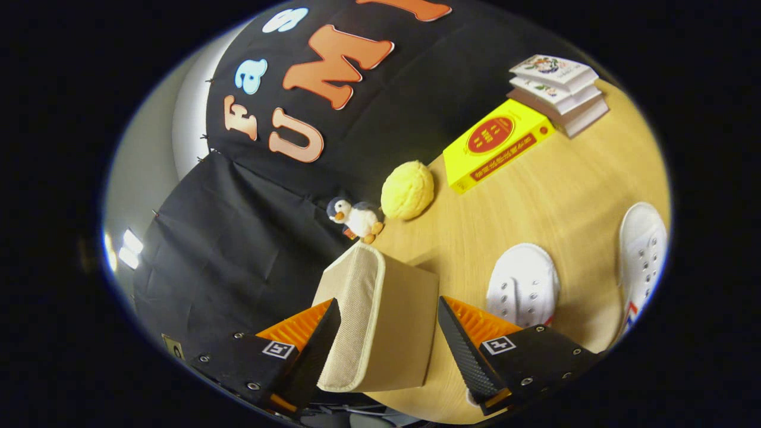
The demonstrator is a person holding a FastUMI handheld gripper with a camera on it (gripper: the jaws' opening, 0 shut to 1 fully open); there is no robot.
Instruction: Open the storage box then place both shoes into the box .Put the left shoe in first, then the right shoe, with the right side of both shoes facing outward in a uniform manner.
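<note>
A beige fabric storage box [392, 333] stands on the wooden table [553, 196], its lid with a woven rim [351, 309] down on it. My gripper [387, 302] is open wide and straddles the box. The left finger [315, 345] lies against the lid's woven rim, and the right finger [461, 351] stands a narrow gap off the box's smooth side. Two white canvas shoes lie on the table beyond the right finger: one [523, 285] just ahead of it, the other [642, 255] further out, with a red and blue stripe on its side.
Beyond the box sit a small penguin plush [357, 219] and a round yellow plush [407, 190] by the black cloth wall. Further back lie a yellow book [496, 145] and a stack of white books [559, 89].
</note>
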